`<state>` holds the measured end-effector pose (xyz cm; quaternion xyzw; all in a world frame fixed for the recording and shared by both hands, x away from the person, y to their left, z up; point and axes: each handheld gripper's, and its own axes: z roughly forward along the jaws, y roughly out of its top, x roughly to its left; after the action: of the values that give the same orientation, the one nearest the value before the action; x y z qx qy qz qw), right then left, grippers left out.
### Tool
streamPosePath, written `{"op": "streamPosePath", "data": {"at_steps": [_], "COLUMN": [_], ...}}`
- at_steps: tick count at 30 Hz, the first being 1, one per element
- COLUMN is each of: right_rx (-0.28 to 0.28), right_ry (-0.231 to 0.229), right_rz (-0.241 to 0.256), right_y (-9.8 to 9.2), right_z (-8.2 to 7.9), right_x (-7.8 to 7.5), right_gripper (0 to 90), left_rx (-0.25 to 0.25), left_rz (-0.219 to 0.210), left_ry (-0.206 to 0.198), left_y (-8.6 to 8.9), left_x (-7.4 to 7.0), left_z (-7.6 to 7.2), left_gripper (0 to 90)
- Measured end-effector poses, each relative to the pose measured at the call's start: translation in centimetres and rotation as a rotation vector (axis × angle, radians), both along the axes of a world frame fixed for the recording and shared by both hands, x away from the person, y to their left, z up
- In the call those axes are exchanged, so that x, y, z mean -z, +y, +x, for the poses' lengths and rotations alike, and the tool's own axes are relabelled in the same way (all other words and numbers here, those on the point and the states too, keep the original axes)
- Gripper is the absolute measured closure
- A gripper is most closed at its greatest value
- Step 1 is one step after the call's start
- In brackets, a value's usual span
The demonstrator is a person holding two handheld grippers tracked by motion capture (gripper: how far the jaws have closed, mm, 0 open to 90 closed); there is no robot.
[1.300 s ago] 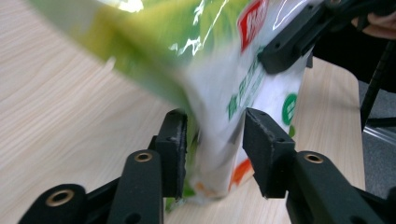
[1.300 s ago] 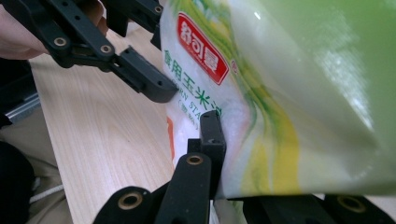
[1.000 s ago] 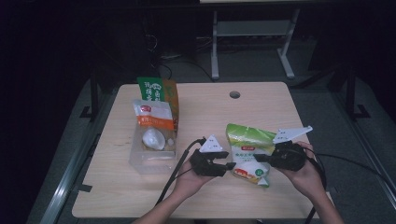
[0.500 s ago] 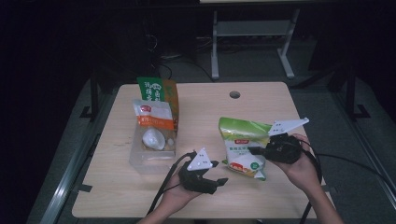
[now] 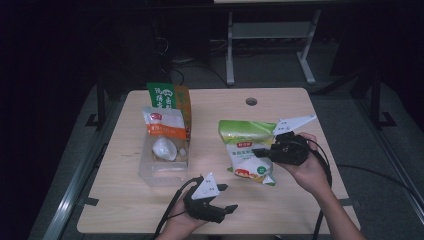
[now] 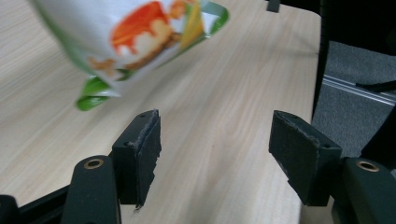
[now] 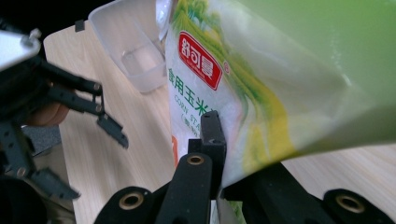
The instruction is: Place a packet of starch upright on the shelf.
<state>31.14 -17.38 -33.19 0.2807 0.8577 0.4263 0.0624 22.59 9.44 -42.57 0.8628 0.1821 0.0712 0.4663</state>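
Your right gripper (image 5: 261, 152) pinches the glossy green-white pouch (image 5: 247, 150)
Your left gripper (image 5: 224, 198) gapes wide over pale woodgrain table (image 5: 280, 107)

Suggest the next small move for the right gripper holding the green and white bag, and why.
Probably carry the bag left toward the clear container. The right gripper is shut on it and lifts it off the table, while the left gripper sits open and empty.

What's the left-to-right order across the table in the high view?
Clear plastic container → left tool → green and white pouch → right tool, shut on the pouch.
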Motion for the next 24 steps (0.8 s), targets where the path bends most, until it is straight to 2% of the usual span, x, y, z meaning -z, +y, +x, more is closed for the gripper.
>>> {"op": "streamPosePath", "data": {"at_steps": [1,6,9,10,12,15,21,22,24], "right_rx": [-0.011,-0.030,-0.055,-0.055,-0.067,-0.099,-0.136,-0.144,-0.164], "right_ry": [-0.001,-0.009,-0.015,-0.015,-0.020,-0.029,-0.052,-0.053,-0.057], "right_rz": [-0.005,0.004,0.021,0.021,0.024,0.027,0.029,0.027,0.030], "right_y": [0.7,1.9,3.2,3.2,3.9,5.7,8.0,8.5,9.4], "right_z": [0.3,0.5,0.7,0.7,0.7,1.1,1.6,1.7,1.9], "right_x": [-0.3,-1.2,-2.5,-2.5,-3.2,-4.3,-5.1,-5.2,-5.4], "right_gripper": [90.0,90.0,90.0,90.0,90.0,90.0,90.0,90.0,90.0], "left_rx": [0.008,0.022,0.029,0.029,0.029,0.032,0.036,0.031,0.047], "left_rz": [0.007,0.004,0.012,0.012,-0.001,-0.003,-0.014,-0.026,-0.016], "left_ry": [0.000,-0.004,0.002,0.002,0.000,0.003,0.002,0.007,0.001], "left_y": [0.1,0.0,0.0,0.0,0.0,0.0,0.1,0.1,0.1], "left_x": [0.0,0.2,0.4,0.4,0.4,0.4,0.2,0.3,0.4], "left_z": [-0.3,-0.7,-0.9,-0.9,-1.0,-1.2,-1.3,-1.4,-1.5], "left_gripper": [33.6,33.2,33.1,33.1,33.1,32.9,31.9,31.7,31.0]}}
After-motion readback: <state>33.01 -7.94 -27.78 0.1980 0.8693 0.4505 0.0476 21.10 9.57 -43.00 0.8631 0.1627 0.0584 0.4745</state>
